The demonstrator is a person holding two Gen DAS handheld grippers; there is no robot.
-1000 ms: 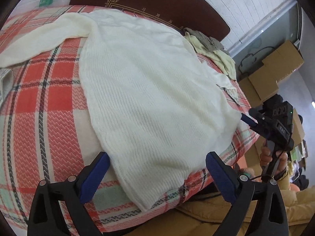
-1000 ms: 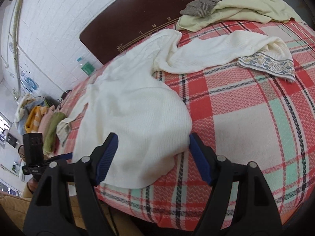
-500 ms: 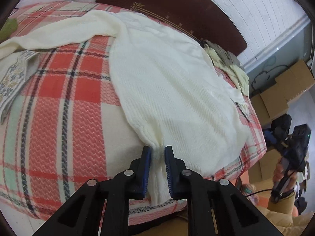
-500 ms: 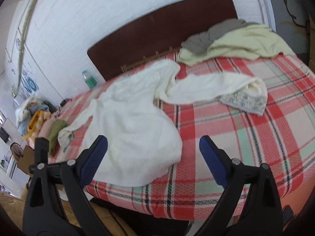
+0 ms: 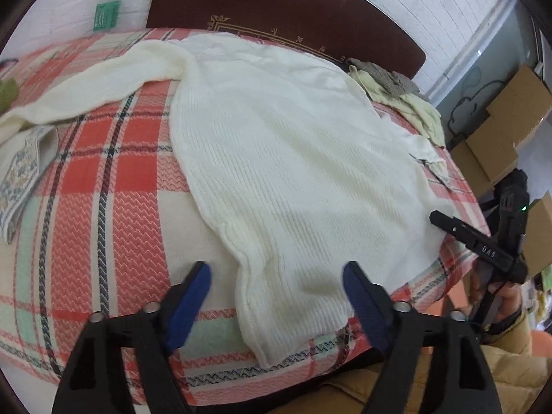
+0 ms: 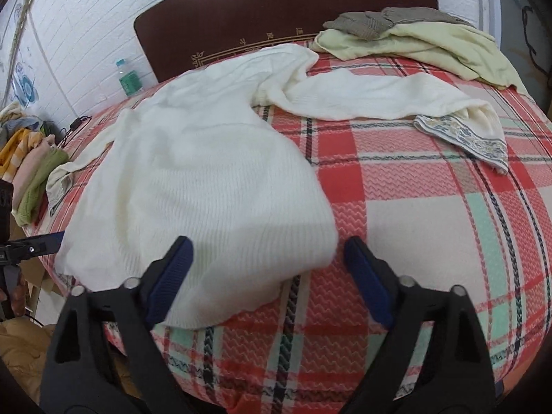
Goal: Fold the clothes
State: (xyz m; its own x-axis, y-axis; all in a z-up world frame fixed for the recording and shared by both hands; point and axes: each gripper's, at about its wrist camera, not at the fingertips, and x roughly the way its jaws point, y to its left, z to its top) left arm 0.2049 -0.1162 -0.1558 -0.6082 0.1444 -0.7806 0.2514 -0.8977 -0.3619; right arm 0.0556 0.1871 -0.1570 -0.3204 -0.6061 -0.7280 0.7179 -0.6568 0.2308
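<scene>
I see the cream ribbed knit sweater [image 5: 293, 172] spread across the red plaid bed [image 5: 114, 179], its hem at lower centre between my left tool's [image 5: 276, 296] wide-spread fingers. My right tool [image 6: 267, 269], also wide, straddles its other corner; one patterned cuff [image 5: 17, 172] is cut off at the frame's left edge.

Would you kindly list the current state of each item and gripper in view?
Left gripper: open, hem between its fingers.
Right gripper: open, over the hem corner.
White sweater: spread flat, unfolded, sleeves outstretched.
Yellow-green garment: crumpled by the headboard.
Water bottle: upright.
</scene>
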